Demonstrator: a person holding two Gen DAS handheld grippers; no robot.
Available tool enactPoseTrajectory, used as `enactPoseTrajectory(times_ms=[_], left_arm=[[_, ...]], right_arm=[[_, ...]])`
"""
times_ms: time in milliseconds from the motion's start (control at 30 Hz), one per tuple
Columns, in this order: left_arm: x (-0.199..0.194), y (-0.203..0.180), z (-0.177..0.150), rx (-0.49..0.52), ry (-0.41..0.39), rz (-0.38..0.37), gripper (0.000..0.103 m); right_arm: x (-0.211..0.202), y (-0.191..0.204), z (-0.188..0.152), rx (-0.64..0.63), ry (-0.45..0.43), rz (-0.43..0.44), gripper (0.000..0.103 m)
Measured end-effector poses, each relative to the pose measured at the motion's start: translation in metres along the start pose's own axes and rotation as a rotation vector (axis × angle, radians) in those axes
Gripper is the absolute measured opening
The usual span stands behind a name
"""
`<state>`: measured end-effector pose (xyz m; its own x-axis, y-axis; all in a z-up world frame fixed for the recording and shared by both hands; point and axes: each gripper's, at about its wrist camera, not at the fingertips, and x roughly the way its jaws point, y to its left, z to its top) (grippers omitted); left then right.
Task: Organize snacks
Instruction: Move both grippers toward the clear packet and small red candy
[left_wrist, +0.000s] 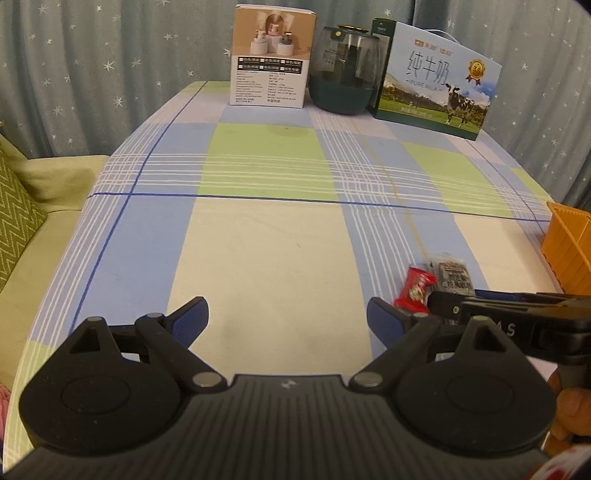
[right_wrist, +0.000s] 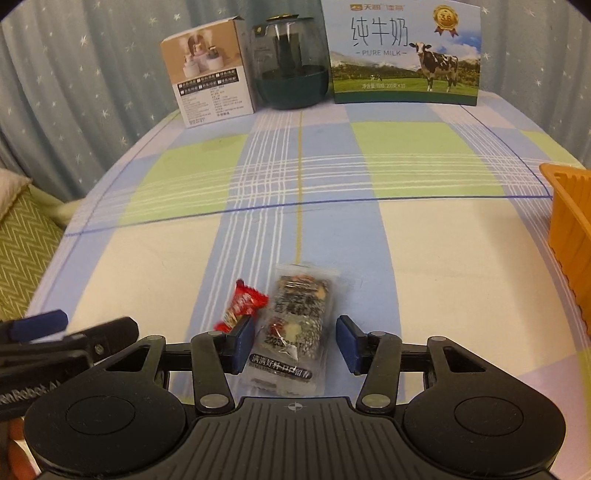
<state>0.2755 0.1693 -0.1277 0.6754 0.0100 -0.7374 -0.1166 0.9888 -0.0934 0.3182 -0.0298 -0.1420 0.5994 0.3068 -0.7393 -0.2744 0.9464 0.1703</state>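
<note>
A clear packet holding a dark seeded snack bar (right_wrist: 295, 325) lies on the checked tablecloth (right_wrist: 424, 266) near the front edge. A small red wrapped candy (right_wrist: 242, 306) lies just left of it. My right gripper (right_wrist: 295, 343) is low over the packet and open. Its blue pads stand on either side of the packet, the left one at its edge and the right one a little off it. In the left wrist view, the packet (left_wrist: 454, 273) and candy (left_wrist: 415, 288) are at the right. My left gripper (left_wrist: 288, 317) is open wide over bare cloth, holding nothing.
An orange ribbed basket (right_wrist: 569, 221) stands at the table's right edge. A beige product box (right_wrist: 210, 74), a dark glass jar (right_wrist: 291, 62) and a pure milk carton (right_wrist: 402, 55) line the back. A sofa with a green zigzag cushion (left_wrist: 18, 221) is at the left.
</note>
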Motion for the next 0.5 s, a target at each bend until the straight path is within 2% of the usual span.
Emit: enactPoseTrajectory(times_ms=[133, 367, 500], left_arm=[[0.002, -0.009, -0.001, 0.031, 0.002, -0.034, 0.092], [0.008, -0.041, 0.000, 0.126, -0.023, -0.124, 0.090], [0.016, -0.061, 0.002, 0.191, -0.044, -0.146, 0.078]], right_arm=[[-0.006, -0.011, -0.004, -0.028, -0.006, 0.010, 0.038], [-0.033, -0.050, -0.017, -0.012, -0.032, -0.048, 0.037], [-0.043, -0.070, -0.030, -0.004, -0.042, -0.070, 0.037]])
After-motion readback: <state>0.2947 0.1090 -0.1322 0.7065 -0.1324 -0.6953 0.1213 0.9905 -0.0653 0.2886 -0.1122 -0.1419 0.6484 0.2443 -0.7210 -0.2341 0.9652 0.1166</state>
